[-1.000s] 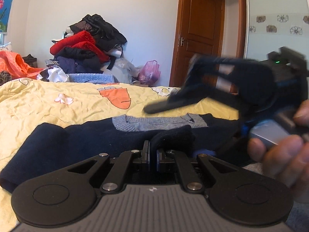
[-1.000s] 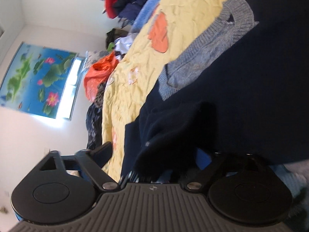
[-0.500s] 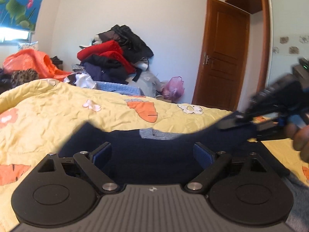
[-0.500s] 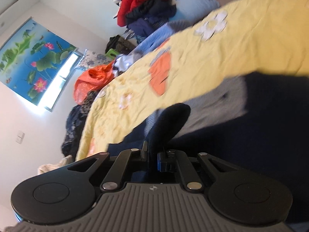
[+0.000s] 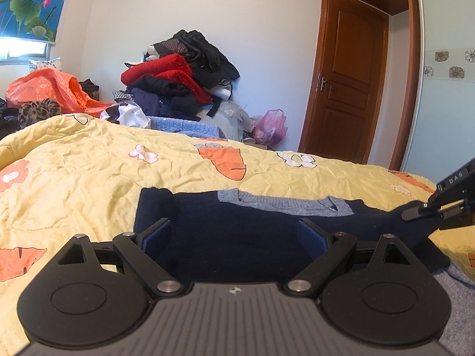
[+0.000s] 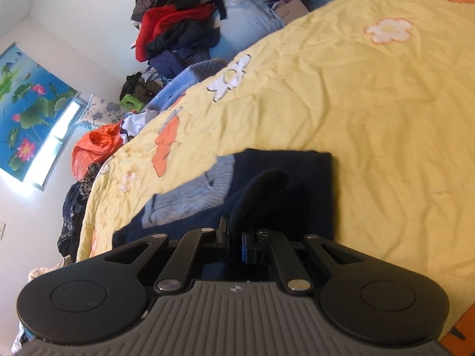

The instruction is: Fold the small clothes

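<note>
Lying flat on the yellow bedspread (image 5: pixel 89 178) is the navy sweater (image 5: pixel 237 231) with its grey collar (image 5: pixel 282 203). Left tool (image 5: pixel 234 234) is spread wide over it, gripping nothing. Right tool (image 6: pixel 234 237) is clamped on a bunched-up bit of the sweater. Clothes pile (image 5: pixel 178 89) sits behind by the wall.

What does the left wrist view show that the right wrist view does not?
Only the left wrist view shows the wooden door and the open left gripper. Only the right wrist view shows the right gripper shut on a fold of the navy sweater. Both show the sweater, the yellow quilt and the clothes pile.
</note>
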`<state>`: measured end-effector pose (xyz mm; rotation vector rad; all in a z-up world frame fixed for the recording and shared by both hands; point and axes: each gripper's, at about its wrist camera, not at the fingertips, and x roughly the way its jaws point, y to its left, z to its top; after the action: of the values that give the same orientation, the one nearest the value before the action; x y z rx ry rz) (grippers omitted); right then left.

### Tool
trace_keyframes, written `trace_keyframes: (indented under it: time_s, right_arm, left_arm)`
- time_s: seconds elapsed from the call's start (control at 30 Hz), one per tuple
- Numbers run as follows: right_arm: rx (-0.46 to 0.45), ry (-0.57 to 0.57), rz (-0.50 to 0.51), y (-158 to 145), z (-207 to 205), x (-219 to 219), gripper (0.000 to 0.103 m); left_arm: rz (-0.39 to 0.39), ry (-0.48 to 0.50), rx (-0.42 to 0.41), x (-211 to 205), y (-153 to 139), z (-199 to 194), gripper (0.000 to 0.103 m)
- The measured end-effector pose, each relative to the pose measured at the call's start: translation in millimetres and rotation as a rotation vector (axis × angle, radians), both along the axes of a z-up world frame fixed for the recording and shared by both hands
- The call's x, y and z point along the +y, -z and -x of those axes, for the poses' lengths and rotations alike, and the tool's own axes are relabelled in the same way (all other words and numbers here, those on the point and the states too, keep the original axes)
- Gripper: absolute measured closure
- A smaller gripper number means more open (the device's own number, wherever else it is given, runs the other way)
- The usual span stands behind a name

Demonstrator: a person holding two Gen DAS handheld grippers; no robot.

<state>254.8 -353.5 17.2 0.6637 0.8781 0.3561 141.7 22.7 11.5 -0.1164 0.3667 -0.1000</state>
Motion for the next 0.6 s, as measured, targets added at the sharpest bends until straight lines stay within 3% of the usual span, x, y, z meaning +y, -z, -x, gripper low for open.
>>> trace_keyframes:
  time_s: [0.3,0.37,0.43,0.5,0.57,0.6]
  right_arm:
    - [0.014,0.001,0.02,21.2,2.9,1.6,0.087]
    - [-0.006,0.01,0.036,19.1,6.4,1.8,0.078]
    - [-0.01,0.07,0.083,7.4,12.7,0.8,0.047]
    - [-0.167,0.157,0.168,-18.1,35.5,7.4,0.037]
    - [-0.327,0.141,0.237,-38.2,57.6,28.7,0.032]
    - [-0.357,0.106,0.254,-42.0,62.9,42.4,0.031]
  left_arm:
    - [-0.002,-0.005,0.039,-0.5,1.9,-5.2,0.011]
    - [-0.004,-0.004,0.042,-0.6,2.5,-5.2,0.011]
    - [-0.006,-0.005,0.044,-0.9,2.8,-5.2,0.011]
    - [-0.008,-0.003,0.05,-1.3,2.8,-6.3,0.011]
    - [-0.015,-0.003,0.067,-2.6,3.2,-8.9,0.011]
    - [-0.021,-0.007,0.079,-3.7,3.6,-10.7,0.011]
